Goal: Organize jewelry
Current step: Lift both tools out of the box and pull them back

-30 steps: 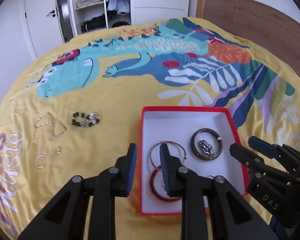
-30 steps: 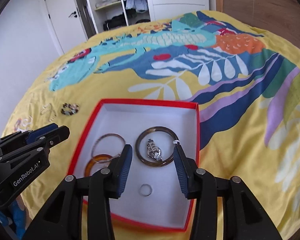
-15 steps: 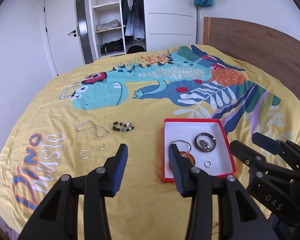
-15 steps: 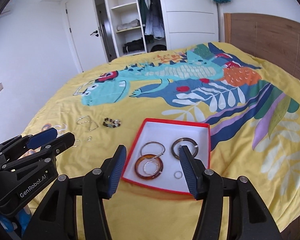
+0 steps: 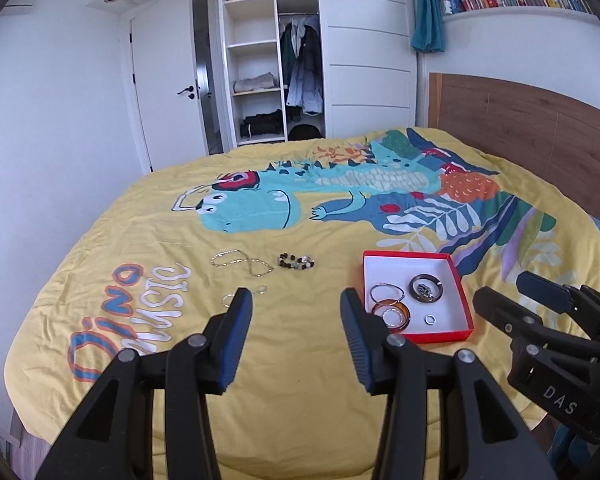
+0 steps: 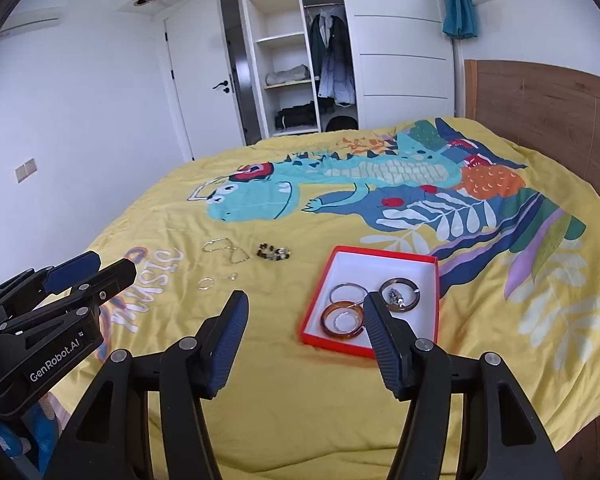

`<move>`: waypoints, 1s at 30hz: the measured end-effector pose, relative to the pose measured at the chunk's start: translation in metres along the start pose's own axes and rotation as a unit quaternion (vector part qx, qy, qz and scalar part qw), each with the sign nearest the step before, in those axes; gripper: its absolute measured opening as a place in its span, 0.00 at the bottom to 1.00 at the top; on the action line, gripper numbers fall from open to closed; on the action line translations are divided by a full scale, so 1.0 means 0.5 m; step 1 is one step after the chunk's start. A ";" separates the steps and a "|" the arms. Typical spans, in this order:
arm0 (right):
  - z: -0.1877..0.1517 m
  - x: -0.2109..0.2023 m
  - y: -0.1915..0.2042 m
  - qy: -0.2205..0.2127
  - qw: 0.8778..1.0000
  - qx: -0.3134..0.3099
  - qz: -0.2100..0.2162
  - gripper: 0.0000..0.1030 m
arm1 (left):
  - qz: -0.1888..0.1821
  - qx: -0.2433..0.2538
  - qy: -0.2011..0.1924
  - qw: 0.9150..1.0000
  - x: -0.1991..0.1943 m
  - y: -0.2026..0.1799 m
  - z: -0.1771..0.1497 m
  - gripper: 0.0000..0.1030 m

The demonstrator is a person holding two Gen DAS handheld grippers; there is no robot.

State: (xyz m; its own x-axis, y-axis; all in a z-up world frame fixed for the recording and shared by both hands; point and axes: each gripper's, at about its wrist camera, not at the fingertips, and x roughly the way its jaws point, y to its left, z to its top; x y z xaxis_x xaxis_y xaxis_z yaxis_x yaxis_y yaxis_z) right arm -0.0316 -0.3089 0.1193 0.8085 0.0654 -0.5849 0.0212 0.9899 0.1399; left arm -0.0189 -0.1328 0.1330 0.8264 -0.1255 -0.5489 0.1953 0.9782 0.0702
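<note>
On the yellow dinosaur bedspread (image 5: pixel 300 380), the leftmost loose pieces are a thin silver hoop (image 6: pixel 206 283) and a small ring (image 5: pixel 262 290), lying near the "Dino Music" print. Just beyond them lies a fine chain necklace (image 5: pixel 242 262), and to its right a dark beaded bracelet (image 5: pixel 296 262). The left tongs (image 5: pixel 296 312) hang above the bed with both fingers spread wide and nothing between them. Farther right sits the red-rimmed box (image 5: pixel 446 336) with a white floor; it holds a thin silver bangle (image 5: pixel 386 292), an amber bangle (image 5: pixel 392 314) with a smaller silver ring inside it, a dark bangle (image 5: pixel 427 288) encircling a small metal trinket, and a little ring (image 5: pixel 431 320) near the front wall. The right tongs (image 6: pixel 306 312) also hover empty, spread wide, nearer the box's front-left corner. A wooden headboard (image 5: pixel 540 132) bounds the bed on the right.
</note>
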 end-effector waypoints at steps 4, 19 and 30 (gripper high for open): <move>-0.015 -0.041 0.033 -0.008 1.000 -0.012 0.005 0.65 | 0.007 -0.009 -0.013 1.000 -0.050 0.026 -0.018 0.43; -0.032 -0.127 0.121 -0.038 0.998 -0.053 0.020 0.70 | 0.037 -0.036 -0.054 0.997 -0.157 0.098 -0.045 0.48; -0.034 -0.166 0.148 -0.058 0.996 -0.066 0.022 0.74 | 0.042 -0.043 -0.071 0.996 -0.200 0.114 -0.051 0.48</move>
State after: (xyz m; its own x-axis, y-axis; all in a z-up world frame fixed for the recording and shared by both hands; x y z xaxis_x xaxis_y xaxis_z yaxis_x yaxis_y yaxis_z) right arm -0.1075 -0.2392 0.1646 0.8691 0.1016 -0.4841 -0.0866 0.9948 0.0533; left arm -0.1038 -0.0601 0.1706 0.9055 -0.0593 -0.4202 0.0818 0.9960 0.0359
